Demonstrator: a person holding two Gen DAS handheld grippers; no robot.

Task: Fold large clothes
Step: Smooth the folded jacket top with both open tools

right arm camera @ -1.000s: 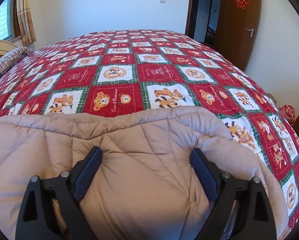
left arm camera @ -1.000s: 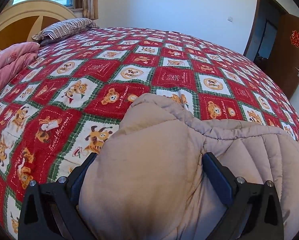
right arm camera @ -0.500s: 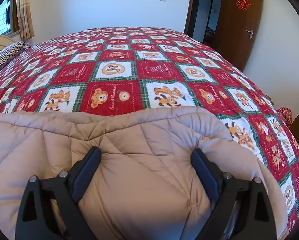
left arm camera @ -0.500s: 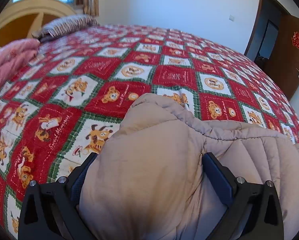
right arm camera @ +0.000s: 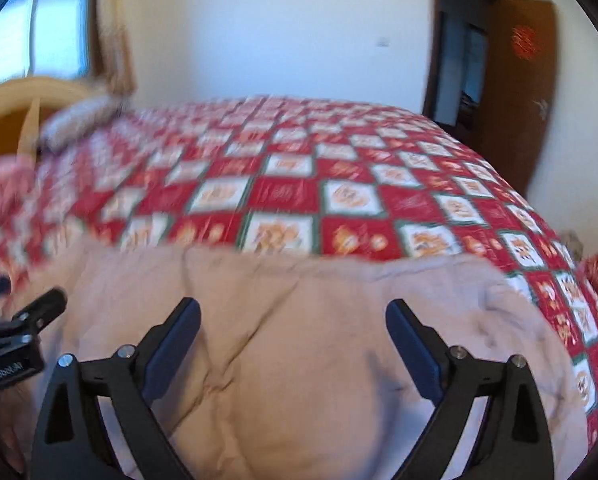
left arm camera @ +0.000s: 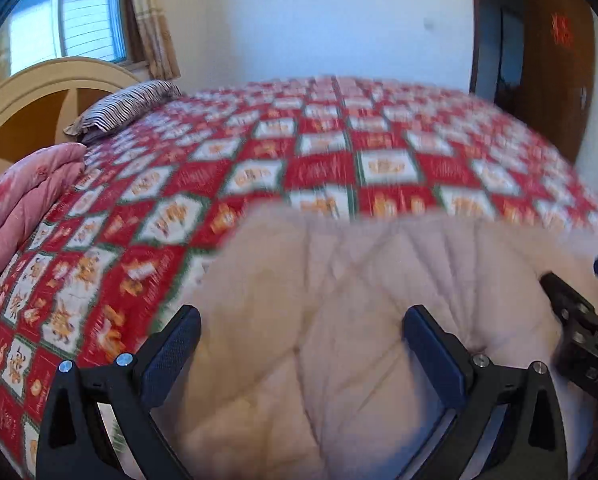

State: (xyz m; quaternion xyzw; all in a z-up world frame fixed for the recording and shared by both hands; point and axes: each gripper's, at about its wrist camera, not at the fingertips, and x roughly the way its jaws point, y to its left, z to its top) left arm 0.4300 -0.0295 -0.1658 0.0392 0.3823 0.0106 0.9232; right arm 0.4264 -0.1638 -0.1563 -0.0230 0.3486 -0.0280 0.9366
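A beige quilted padded coat [left arm camera: 339, 320] lies folded on the red patterned bedspread [left arm camera: 319, 168] at the near edge of the bed. It also fills the lower part of the right wrist view [right arm camera: 299, 320]. My left gripper [left arm camera: 301, 336] is open above the coat with nothing between its fingers. My right gripper [right arm camera: 293, 330] is open above the coat, empty too. The right gripper shows at the right edge of the left wrist view [left arm camera: 579, 320]. The left gripper shows at the left edge of the right wrist view [right arm camera: 15, 328]. Both views are motion-blurred.
A pink folded quilt [left arm camera: 23, 208] and a striped pillow [left arm camera: 127, 108] lie by the cream headboard [left arm camera: 47, 96] at the left. A brown door [right arm camera: 515, 92] and a dark doorway stand at the far right.
Both grippers have pulled back and up from the coat; the cloth no longer bulges between the fingers. Each gripper now shows in the other's view. The cameras are moving fast.
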